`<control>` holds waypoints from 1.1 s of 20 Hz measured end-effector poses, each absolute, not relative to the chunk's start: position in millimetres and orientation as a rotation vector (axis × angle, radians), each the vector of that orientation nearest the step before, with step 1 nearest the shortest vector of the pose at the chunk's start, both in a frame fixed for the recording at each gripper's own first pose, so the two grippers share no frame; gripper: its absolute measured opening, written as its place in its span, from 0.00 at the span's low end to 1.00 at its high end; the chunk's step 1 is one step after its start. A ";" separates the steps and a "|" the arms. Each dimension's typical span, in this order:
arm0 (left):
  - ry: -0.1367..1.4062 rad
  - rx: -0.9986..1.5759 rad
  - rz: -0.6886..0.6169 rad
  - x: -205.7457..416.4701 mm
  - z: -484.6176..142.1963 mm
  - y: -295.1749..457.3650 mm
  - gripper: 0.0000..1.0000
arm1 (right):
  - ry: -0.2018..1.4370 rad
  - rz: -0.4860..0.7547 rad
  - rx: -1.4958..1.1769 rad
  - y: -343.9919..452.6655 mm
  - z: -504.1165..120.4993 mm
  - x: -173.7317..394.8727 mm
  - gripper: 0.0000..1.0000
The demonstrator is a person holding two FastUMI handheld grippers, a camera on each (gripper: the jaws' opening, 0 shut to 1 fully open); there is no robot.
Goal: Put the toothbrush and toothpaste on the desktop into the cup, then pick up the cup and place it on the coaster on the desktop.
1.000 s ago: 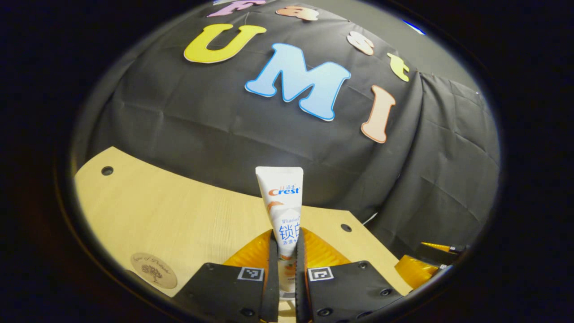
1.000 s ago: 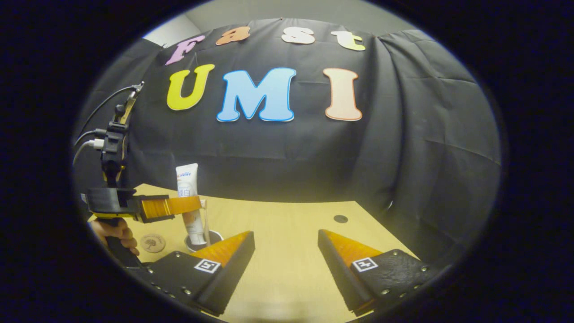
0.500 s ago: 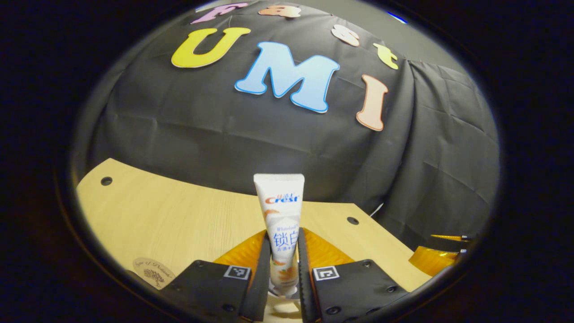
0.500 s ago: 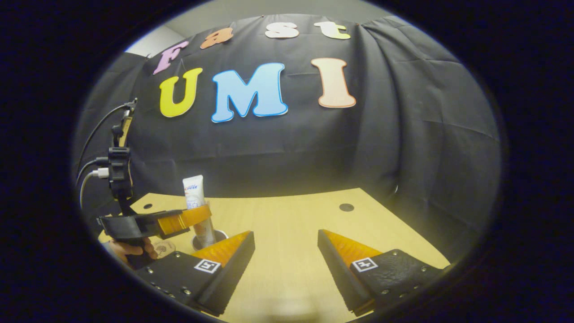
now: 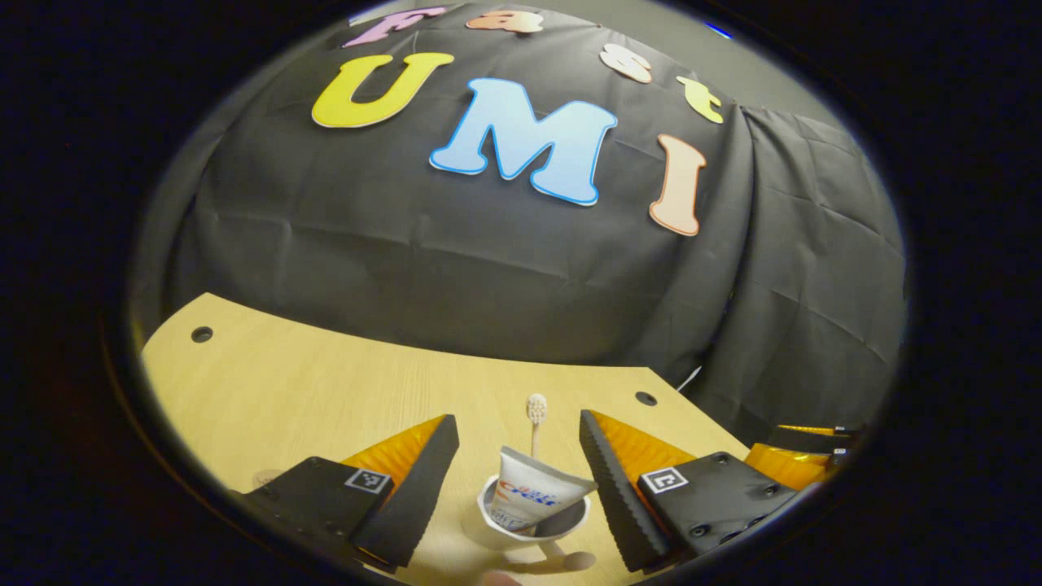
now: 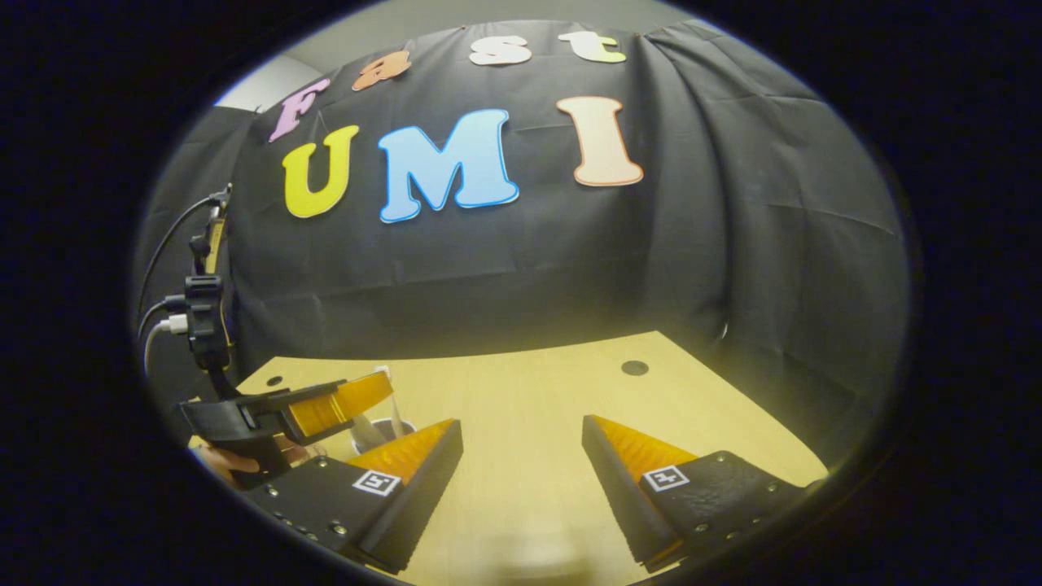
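Where the desktop meets the booth wall, its far edge is plain, but its near edge is cut off. Left gripper is spread wide, grasping nothing, straddling the cup. Right gripper is likewise parted over bare wood. Toothpaste leans in the cup, lower half hidden; the toothbrush stands behind it.

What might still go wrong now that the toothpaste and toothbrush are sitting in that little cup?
1. The toothpaste tube leans across the rim of the cup and the toothbrush stands tall, so the small cup may tip when grasped.
2. The open left gripper hangs just above them; descending, a finger could snag the toothbrush.
3. The coaster is barely visible at the edge of the left gripper view, so placement could miss.
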State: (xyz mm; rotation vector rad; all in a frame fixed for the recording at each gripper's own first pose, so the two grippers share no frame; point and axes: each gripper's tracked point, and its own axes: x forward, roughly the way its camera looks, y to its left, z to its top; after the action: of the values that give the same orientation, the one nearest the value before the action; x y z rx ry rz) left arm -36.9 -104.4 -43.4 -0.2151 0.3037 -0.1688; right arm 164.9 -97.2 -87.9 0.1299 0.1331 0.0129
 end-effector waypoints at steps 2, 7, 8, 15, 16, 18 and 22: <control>0.284 -0.197 -0.166 -40.0 -31.8 -101.1 0.95 | 0.137 0.026 0.119 -90.4 -85.5 166.8 0.92; 0.231 -0.188 -0.167 -57.1 11.0 -87.5 0.95 | 0.208 0.082 0.111 -59.1 -90.8 171.8 0.92; 0.220 -0.187 -0.164 -60.6 20.4 -83.4 0.95 | 0.226 0.101 0.107 -51.0 -92.0 172.4 0.92; 0.196 -0.133 -0.142 -91.4 54.6 -49.2 0.95 | 0.405 0.182 0.024 3.1 -115.1 170.7 0.93; 0.198 -0.123 -0.135 -95.3 56.3 -42.2 0.95 | 0.434 0.195 0.020 10.1 -119.7 168.9 0.93; 0.193 -0.113 -0.120 -101.2 60.5 -28.1 0.95 | 0.481 0.216 0.015 23.2 -127.2 165.6 0.93; 0.192 -0.123 -0.088 -115.4 67.6 -3.8 0.95 | 0.594 0.230 -0.022 38.5 -148.6 169.1 0.93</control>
State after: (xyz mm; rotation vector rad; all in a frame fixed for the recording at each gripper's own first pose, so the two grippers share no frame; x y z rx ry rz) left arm -115.4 -3.8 67.6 -0.1234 0.1919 -0.0876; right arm 169.1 38.5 -148.6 -0.0218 0.5945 0.2301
